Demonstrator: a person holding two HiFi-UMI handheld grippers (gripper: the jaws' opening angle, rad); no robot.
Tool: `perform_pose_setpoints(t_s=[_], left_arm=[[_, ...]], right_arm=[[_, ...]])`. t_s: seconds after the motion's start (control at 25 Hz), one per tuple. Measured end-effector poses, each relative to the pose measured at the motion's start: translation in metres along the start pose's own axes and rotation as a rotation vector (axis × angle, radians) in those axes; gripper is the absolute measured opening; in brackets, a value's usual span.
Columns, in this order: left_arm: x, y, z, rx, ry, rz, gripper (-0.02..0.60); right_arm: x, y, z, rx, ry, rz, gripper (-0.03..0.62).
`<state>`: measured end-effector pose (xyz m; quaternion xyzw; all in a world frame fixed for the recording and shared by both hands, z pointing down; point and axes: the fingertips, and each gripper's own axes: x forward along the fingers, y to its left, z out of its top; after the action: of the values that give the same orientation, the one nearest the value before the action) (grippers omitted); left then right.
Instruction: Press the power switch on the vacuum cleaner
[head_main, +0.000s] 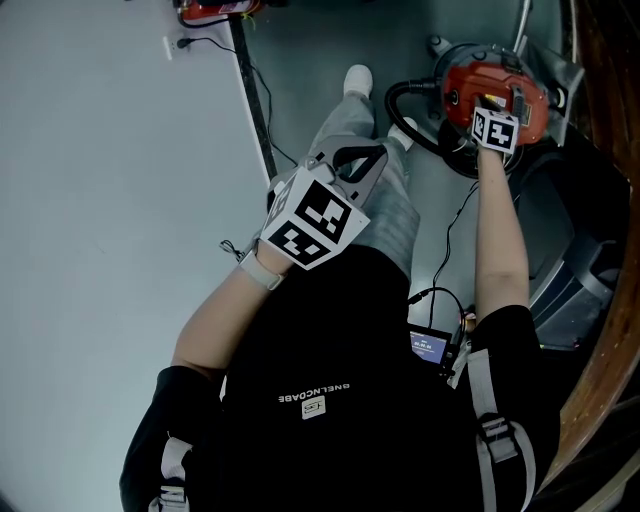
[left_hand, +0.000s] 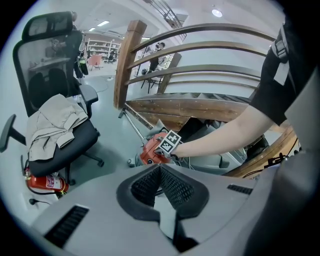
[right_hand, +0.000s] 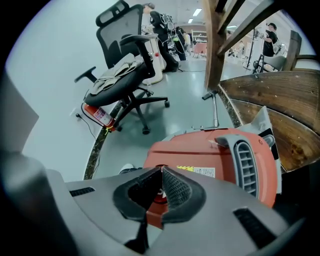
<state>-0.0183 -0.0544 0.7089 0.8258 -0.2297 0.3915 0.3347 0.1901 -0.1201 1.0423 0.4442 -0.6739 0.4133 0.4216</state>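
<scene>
1. straight to the vacuum cleaner (head_main: 462, 88): red housing, low on the grey floor, just beside the foot of the wooden stair (left_hand: 200, 107).
2. right on top of the vacuum cleaner, the right gripper (right_hand: 161, 172), bare arm stretched out to it, marker cube facing up.
3. jaws on that one pressed together, tips meeting just over the red housing, nothing pinched; actual contact with the vacuum cleaner not clear.
4. just behind those tips, a round red-and-white patch on the vacuum cleaner, half hidden; too covered to call it the switch.
5. further along the vacuum cleaner's top, a yellow-striped label (right_hand: 197, 171) and a grey vent grille (right_hand: 245, 160).
6. well back from the vacuum cleaner, the left gripper (left_hand: 160, 167), nose pointed toward the vacuum cleaner.
7. jaws there closed tip to tip as well, empty.
8. curling off the vacuum cleaner's side, a black hose (head_main: 396, 115); just beyond that loop, a white shoe (head_main: 357, 78) and a grey trouser leg (head_main: 375, 195).
9. far out across the floor from the vacuum cleaner, a black office chair (left_hand: 50, 60) with a beige cloth (left_hand: 52, 125) draped over the seat.
10. farther still from the vacuum cleaner, a red fire extinguisher (left_hand: 45, 184) lying on its side on the floor.
</scene>
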Motion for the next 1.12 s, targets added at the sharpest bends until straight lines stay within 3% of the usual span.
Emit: perform_pose_setpoints(t_s=[0.32, 0.56, 1.12], left_arm=[[-0.01, -0.01, 0.003, 0.017, -0.007, 0.013, 0.014], [-0.027, -0.018, 0.01, 0.051, -0.019, 0.022, 0.014], [-0.089, -0.04, 0.032, 0.118, -0.103, 0.037, 0.014]], right_arm=[[-0.005, 0.002, -0.002, -0.009, 0.046, -0.035, 0.029], [-0.025, 0.024, -0.004, -0.032, 0.084, 0.0, 0.029], [-0.145, 0.092, 0.031, -0.051, 0.023, 0.106, 0.029]])
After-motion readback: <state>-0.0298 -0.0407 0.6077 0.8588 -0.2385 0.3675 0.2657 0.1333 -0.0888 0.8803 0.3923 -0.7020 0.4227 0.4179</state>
